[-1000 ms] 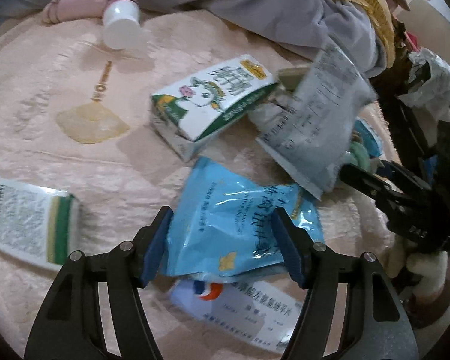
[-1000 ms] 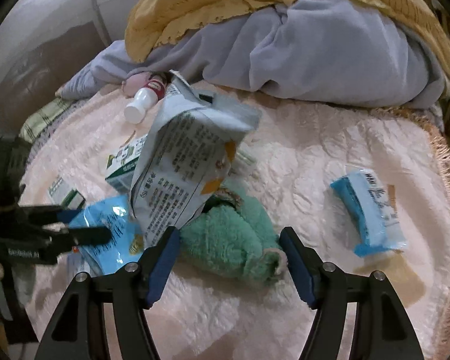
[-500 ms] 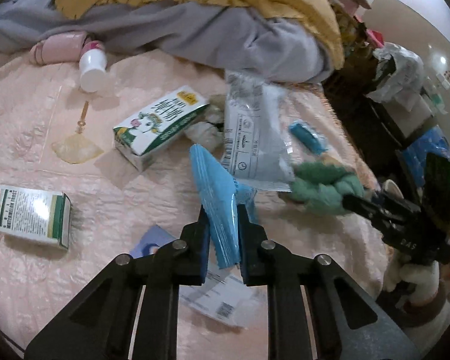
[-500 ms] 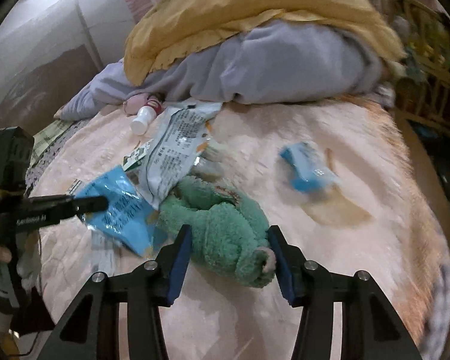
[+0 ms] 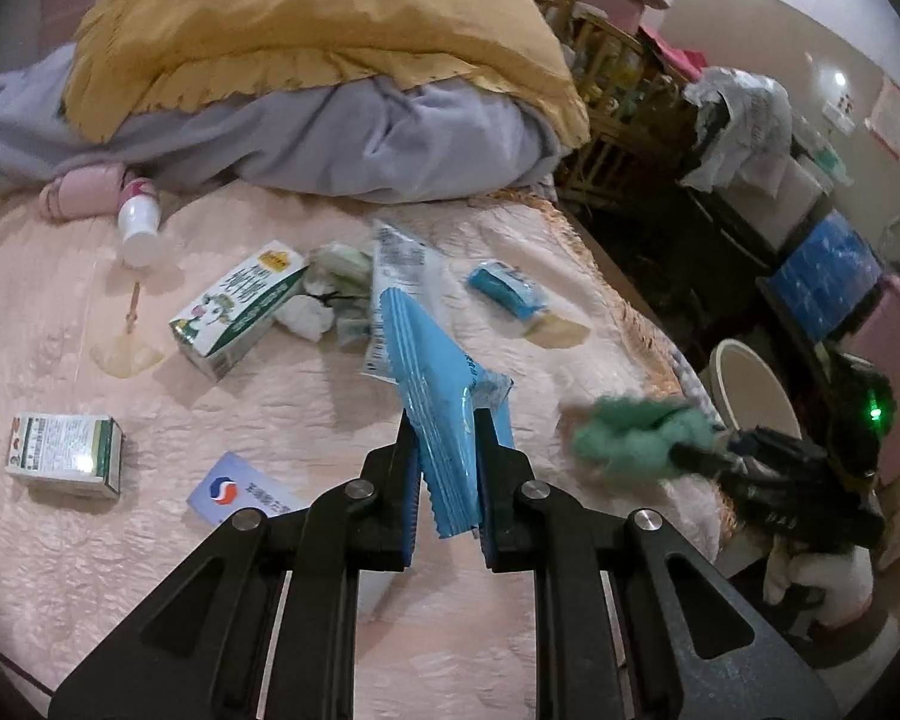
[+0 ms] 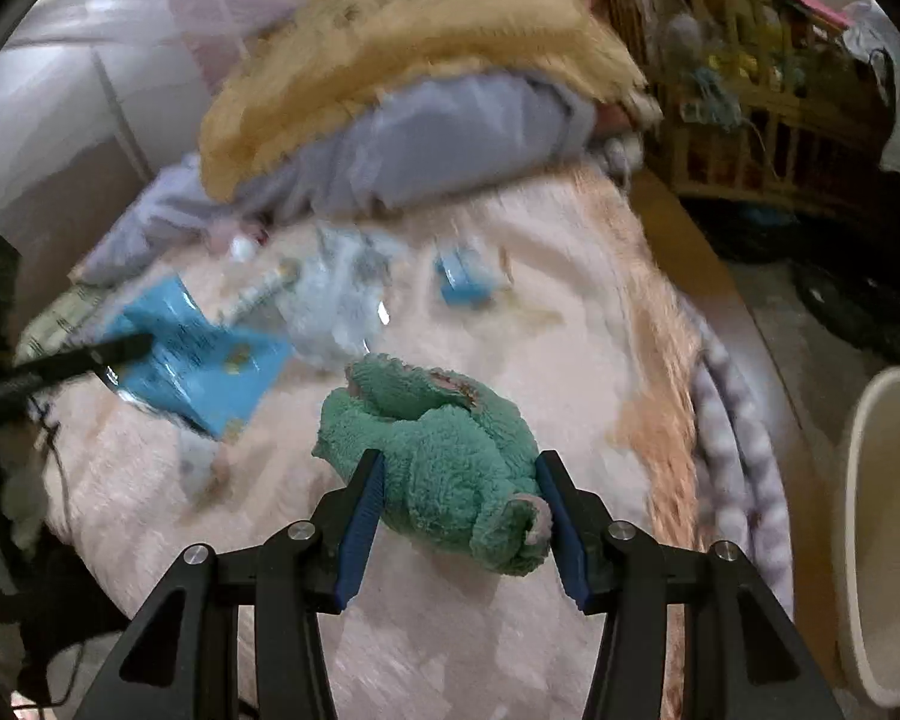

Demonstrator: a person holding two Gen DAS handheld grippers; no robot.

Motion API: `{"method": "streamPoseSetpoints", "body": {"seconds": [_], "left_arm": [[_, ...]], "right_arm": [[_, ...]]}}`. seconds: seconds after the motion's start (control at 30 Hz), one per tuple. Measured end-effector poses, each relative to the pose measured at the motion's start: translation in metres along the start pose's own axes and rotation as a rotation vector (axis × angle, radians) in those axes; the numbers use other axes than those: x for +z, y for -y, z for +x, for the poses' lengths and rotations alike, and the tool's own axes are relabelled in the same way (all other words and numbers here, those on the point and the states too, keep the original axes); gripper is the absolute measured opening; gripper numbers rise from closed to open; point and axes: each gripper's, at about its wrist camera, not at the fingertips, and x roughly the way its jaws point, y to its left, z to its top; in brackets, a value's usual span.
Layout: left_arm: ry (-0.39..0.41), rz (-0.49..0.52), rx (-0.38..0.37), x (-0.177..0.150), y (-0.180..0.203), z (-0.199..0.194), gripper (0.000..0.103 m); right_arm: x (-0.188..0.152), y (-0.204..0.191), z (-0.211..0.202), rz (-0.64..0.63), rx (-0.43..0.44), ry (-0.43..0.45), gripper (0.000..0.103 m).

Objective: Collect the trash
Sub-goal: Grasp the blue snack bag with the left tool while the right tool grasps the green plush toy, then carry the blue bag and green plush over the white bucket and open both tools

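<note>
My left gripper (image 5: 447, 468) is shut on a blue snack bag (image 5: 432, 384) and holds it on edge above the pink bedspread (image 5: 150, 570). The bag also shows at the left of the right wrist view (image 6: 198, 354). My right gripper (image 6: 459, 498) is shut on a green fluffy cloth (image 6: 444, 468), lifted over the bed's right side; it shows blurred in the left wrist view (image 5: 630, 438). A silver wrapper (image 5: 399, 276), a milk carton (image 5: 240, 306), a small blue packet (image 5: 507, 291), a medicine box (image 5: 63, 462), a white-blue card box (image 5: 240, 489) and a white bottle (image 5: 138, 231) lie on the bed.
A cream bin (image 6: 882, 534) stands on the floor right of the bed; it also shows in the left wrist view (image 5: 750, 390). Yellow and grey bedding (image 5: 330, 78) is piled at the back. Wooden furniture (image 6: 750, 102) and stacked boxes (image 5: 828, 276) stand to the right.
My left gripper closed on the blue bag and lifted it off the bed. My right gripper closed on the green cloth, lifted it and swung right toward the bin. The silver wrapper fell flat.
</note>
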Motion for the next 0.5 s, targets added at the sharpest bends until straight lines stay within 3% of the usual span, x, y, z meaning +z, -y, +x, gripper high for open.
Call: {"method": "streamPoseSetpoints", "body": {"seconds": [0.07,0.17,0.23,0.37,0.5], "left_arm": [[-0.003,0.009,0.001,-0.002,0.006,0.002,0.013],[-0.009,0.009,0.007,-0.003,0.009,0.004,0.013],[-0.014,0.006,0.01,-0.002,0.008,0.005,0.013],[-0.016,-0.002,0.018,-0.002,0.007,0.005,0.013],[-0.017,-0.004,0.017,-0.002,0.008,0.005,0.013]], "right_arm": [[-0.008,-0.001,0.01,-0.012,0.016,-0.077,0.054],[-0.012,-0.007,0.014,-0.079,0.023,-0.103,0.061],[-0.007,-0.012,0.013,-0.14,0.055,-0.084,0.078],[0.005,-0.023,0.028,-0.261,0.089,-0.105,0.08],[0.004,-0.037,0.05,-0.389,0.037,-0.165,0.08]]}}
